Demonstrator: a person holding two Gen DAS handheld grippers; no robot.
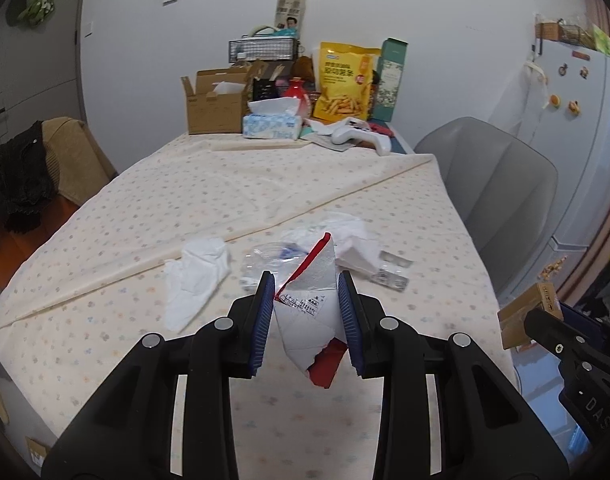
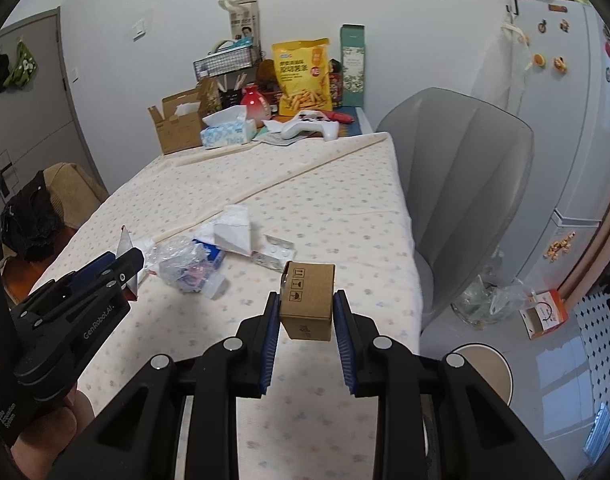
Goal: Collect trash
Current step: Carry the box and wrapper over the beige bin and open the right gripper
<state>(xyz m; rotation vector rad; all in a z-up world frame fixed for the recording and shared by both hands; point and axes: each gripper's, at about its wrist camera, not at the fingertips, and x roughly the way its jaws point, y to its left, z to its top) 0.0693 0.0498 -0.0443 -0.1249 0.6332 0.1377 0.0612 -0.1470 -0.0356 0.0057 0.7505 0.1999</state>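
Note:
My left gripper [image 1: 307,292] is shut on a flattened white and red carton [image 1: 311,300] and holds it above the table's near part. It also shows in the right wrist view [image 2: 121,268]. My right gripper [image 2: 305,308] is shut on a small brown cardboard box [image 2: 308,302], held above the table; the box also shows in the left wrist view [image 1: 529,312]. More trash lies on the flowered tablecloth [image 1: 185,192]: a crumpled white tissue [image 1: 197,276], a crushed clear plastic bottle [image 2: 185,266], white paper [image 2: 233,232] and an empty pill blister [image 2: 275,256].
The table's far end holds an open cardboard box [image 1: 215,102], a tissue box [image 1: 271,122], a yellow snack bag [image 1: 345,80] and a white game controller [image 1: 359,134]. A grey chair [image 2: 457,184] stands right of the table. A fridge [image 2: 577,120] is at the right. A round stool [image 2: 485,368] stands below.

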